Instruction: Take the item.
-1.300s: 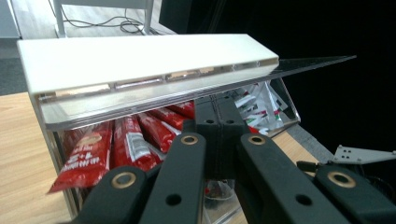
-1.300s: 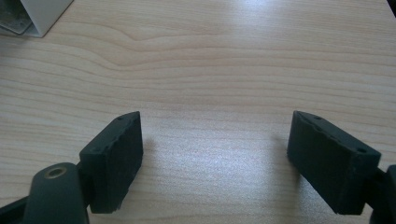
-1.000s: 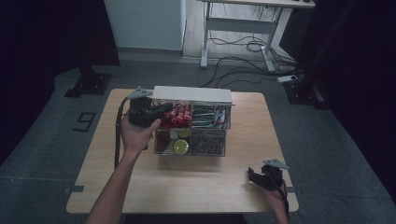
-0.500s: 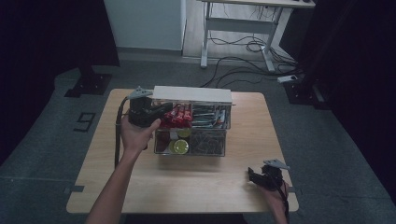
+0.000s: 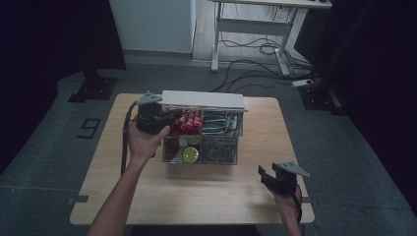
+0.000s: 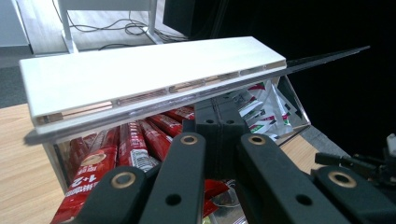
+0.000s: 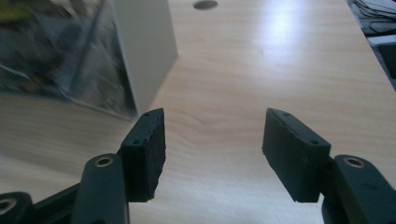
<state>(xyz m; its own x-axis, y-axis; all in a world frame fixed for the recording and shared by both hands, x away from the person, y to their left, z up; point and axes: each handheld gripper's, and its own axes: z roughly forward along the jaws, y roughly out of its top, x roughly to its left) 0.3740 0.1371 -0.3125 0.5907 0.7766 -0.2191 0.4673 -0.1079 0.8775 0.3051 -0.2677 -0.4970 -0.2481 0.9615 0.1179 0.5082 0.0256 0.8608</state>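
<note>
We note the left gripper, jaws closed and empty-looking, over the clear organizer box beside red sachets; the box lies at 10 o'clock from the right gripper, jaws open over bare tabletop.

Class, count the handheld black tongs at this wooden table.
2: the left black tongs at the clear plastic organiser box; the right black tongs near the table's front right edge.
</note>
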